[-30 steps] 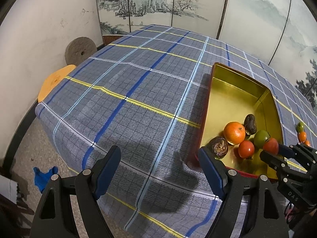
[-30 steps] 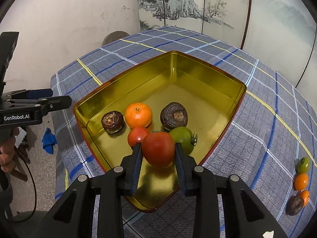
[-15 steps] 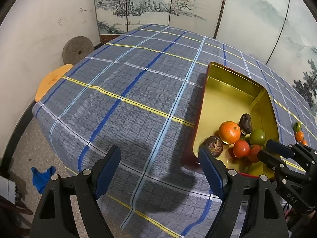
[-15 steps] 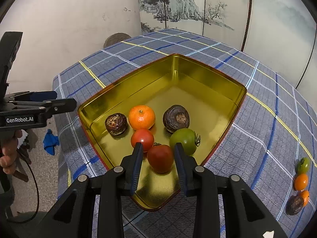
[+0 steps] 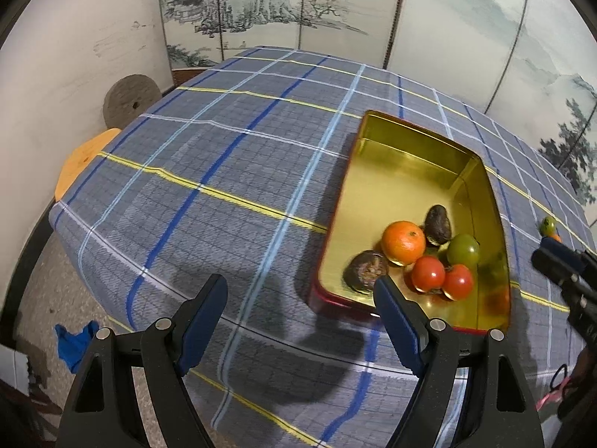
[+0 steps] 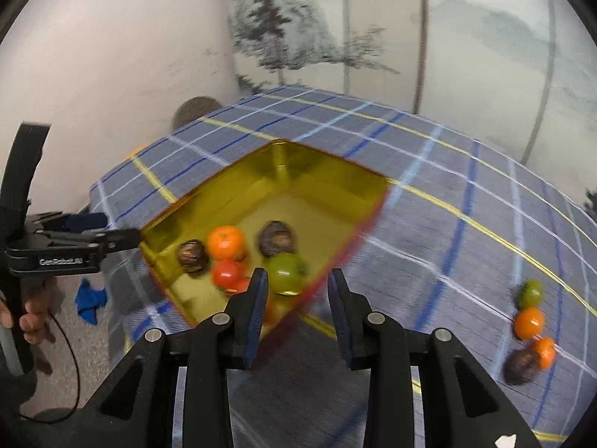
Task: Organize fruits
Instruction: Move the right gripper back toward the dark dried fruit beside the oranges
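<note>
A gold tray (image 5: 481, 160) with a red outside stands on the plaid tablecloth. In it lie an orange (image 5: 403, 242), a green tomato (image 5: 462, 250), two red tomatoes (image 5: 428, 274) (image 5: 458, 282) and two dark fruits (image 5: 363, 270) (image 5: 438, 224). My right gripper (image 6: 296, 283) hovers above the tray's near corner, jaws narrowly apart with nothing between them; this view is blurred. Open and empty, my left gripper (image 5: 300, 298) hangs over the cloth by the tray's left front corner. Several loose fruits, among them a green tomato (image 6: 530, 293) and an orange (image 6: 528, 323), lie on the cloth to the right.
A painted folding screen (image 5: 335, 7) stands behind the table. By the wall on the left are a stone disc (image 5: 128, 99) and an orange stool (image 5: 82, 160). Some blue cloth (image 5: 74, 339) lies on the floor. A hand (image 6: 33, 321) grips the left tool.
The red tomato held in my right gripper now lies in the tray beside the other red one. The right gripper has drawn back, up and to the right. The left gripper barely moved.
</note>
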A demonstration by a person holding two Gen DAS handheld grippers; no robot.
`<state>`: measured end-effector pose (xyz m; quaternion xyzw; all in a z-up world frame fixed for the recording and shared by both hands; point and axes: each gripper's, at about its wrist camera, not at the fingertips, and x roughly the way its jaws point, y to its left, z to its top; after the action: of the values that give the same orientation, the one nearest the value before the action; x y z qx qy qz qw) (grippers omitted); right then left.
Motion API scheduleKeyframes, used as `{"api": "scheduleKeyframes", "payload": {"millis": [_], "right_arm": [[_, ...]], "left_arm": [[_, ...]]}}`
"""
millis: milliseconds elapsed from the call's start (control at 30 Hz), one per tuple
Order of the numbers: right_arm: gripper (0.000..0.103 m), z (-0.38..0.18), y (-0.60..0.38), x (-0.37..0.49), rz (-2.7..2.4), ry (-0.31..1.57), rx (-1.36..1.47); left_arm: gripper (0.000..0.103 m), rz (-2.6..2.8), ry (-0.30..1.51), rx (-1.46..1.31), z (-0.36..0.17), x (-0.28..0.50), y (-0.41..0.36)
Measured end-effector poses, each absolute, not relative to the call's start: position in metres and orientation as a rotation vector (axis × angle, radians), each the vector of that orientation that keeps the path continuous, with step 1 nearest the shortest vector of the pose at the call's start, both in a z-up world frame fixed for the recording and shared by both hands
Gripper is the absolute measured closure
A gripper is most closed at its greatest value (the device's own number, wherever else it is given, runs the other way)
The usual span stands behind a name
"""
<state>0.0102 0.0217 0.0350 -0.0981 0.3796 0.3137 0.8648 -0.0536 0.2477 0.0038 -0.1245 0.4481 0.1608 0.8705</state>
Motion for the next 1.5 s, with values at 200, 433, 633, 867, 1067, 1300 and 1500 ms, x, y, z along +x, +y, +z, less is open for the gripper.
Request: {"api": "scheduleKeyframes", "payload": {"millis": [200,433,633,867,1067,1300,1500], "right_arm": [[0.072,0.033,-0.054,0.027,0.484,0.805,-0.136],[0.072,0.024,-0.152,0.041,0.260,0.824,-0.074],[0.072,0.005,-0.199,0.048,0.163,0.860,-0.061],[0.072,-0.021,-0.211,0.057,0.188,0.905,-0.072],[0.070,-0.030,-0.202,0.067,0.223,0.906,-0.087],[0.064,-0.037,-0.188,0.079,0.244,0.899,-0.123],[0.064,-0.036,-0.182,0.090,0.260,0.898,-0.130]], "left_arm": [[0.022,0.300,0.944,-0.234,0.004,-0.047,0.231],[0.022,0.267,0.950,-0.203,0.007,-0.040,0.214],[0.022,0.235,0.958,-0.170,0.008,-0.035,0.197],[0.022,0.196,0.967,-0.139,0.012,-0.027,0.176],[0.022,0.157,0.961,-0.118,0.017,-0.022,0.157],[0.022,0.103,0.967,-0.082,0.020,-0.011,0.131],[0.022,0.048,0.981,-0.049,0.018,0.004,0.105]]}}
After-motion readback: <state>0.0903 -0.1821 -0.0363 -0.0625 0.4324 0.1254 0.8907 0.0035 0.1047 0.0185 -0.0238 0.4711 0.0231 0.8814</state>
